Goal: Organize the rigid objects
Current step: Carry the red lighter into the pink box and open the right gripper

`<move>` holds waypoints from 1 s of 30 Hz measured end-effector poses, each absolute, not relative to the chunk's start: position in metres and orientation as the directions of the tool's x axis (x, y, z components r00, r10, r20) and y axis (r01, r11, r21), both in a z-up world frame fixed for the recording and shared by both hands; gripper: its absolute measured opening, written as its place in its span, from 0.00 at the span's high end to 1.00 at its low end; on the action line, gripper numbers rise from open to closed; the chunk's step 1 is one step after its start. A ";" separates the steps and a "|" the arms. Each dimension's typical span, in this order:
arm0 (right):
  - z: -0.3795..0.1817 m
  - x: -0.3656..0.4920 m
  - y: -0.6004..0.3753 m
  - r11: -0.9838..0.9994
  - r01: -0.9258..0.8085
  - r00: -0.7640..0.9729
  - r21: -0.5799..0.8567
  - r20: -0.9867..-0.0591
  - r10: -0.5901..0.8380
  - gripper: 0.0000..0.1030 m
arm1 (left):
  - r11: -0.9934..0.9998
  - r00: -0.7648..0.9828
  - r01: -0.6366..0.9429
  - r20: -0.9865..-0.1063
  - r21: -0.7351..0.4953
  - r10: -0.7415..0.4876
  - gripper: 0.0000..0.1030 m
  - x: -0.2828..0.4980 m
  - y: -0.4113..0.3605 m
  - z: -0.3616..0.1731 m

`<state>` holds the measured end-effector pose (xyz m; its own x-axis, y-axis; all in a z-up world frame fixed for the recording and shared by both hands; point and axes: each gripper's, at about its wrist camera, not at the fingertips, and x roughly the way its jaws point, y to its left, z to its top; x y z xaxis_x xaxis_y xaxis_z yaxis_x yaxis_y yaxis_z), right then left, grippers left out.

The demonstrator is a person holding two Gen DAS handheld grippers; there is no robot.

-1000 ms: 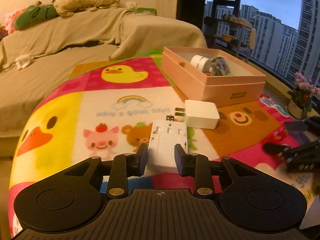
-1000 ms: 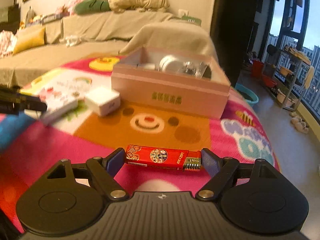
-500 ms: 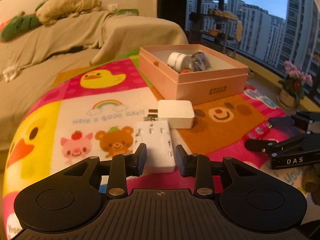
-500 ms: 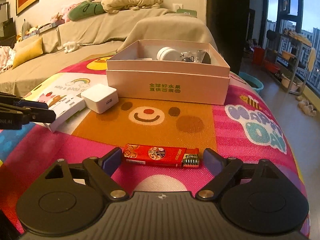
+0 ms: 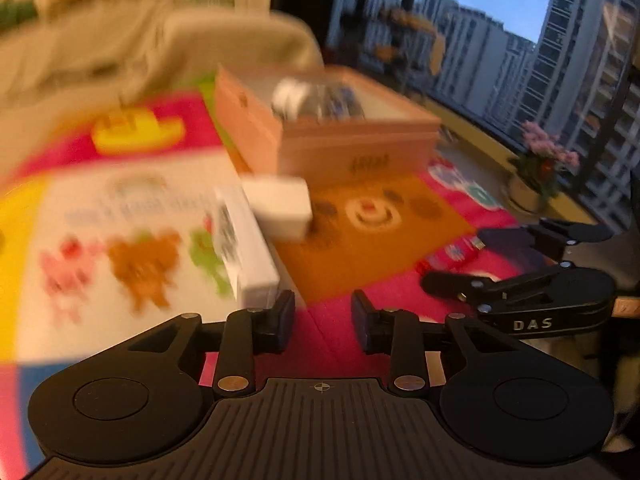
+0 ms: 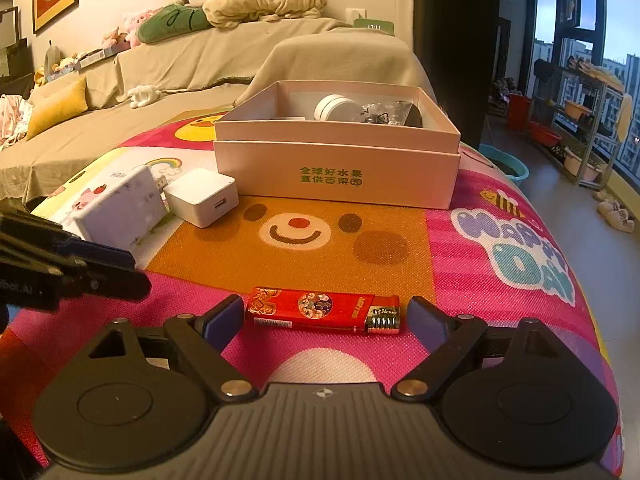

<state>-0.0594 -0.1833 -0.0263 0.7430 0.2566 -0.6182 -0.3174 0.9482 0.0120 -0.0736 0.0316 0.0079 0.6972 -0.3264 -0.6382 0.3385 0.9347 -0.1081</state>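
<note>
Cartoon mat (image 6: 400,248) — right tool (image 6: 326,316) spread round lighter (image 6: 324,310); left tool (image 5: 322,316) spread, empty.

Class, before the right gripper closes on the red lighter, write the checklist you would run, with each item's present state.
1. Right gripper open wide enough: ok, fingers stand past both ends of the red lighter.
2. Lighter between the fingers: ok, lying flat on the mat, crosswise.
3. Fingers touching lighter: not yet, gaps at both ends.
4. Pink box open to receive it: ok, lid off, white jar inside.
5. Left gripper clear of the path: ok, off to the left, open, holding nothing.
6. White power strip position: cannot tell, blurred.
</note>
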 end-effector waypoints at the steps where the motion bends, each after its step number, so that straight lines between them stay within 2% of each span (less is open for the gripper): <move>1: -0.026 -0.059 -0.183 0.948 -0.317 0.743 0.012 -0.618 0.257 0.13 | 0.939 0.729 0.339 -0.613 -0.061 -0.303 0.66 -0.078 0.030 0.011; 4: -0.026 -0.059 -0.183 0.948 -0.319 0.742 0.014 -0.618 0.259 0.13 | 0.945 0.781 0.326 -0.563 -0.001 -0.270 0.66 -0.084 0.031 0.019; 14: -0.027 -0.061 -0.184 0.949 -0.315 0.745 0.012 -0.617 0.255 0.12 | 0.974 0.789 0.223 -0.578 -0.045 -0.207 0.66 -0.058 0.049 0.016; 17: -0.026 -0.065 -0.184 0.957 -0.291 0.761 0.006 -0.605 0.235 0.21 | 0.975 0.784 0.214 -0.583 -0.067 -0.212 0.66 -0.058 0.056 0.009; 21: -0.018 -0.062 -0.181 0.945 -0.326 0.745 -0.013 -0.620 0.248 0.21 | 0.965 0.778 0.229 -0.571 -0.129 -0.261 0.66 -0.067 0.066 0.009; 24: 0.007 -0.051 -0.181 0.942 -0.334 0.775 -0.028 -0.577 0.258 0.21 | 0.961 0.781 0.234 -0.560 -0.148 -0.277 0.66 -0.076 0.069 0.011; 28: 0.051 -0.017 -0.172 0.949 -0.302 0.851 -0.088 -0.473 0.227 0.21 | 0.958 0.789 0.232 -0.543 -0.170 -0.287 0.66 -0.080 0.074 0.015; 30: 0.065 0.006 -0.168 0.949 -0.305 0.863 -0.074 -0.444 0.243 0.18 | 0.960 0.795 0.217 -0.538 -0.177 -0.279 0.66 -0.080 0.080 0.016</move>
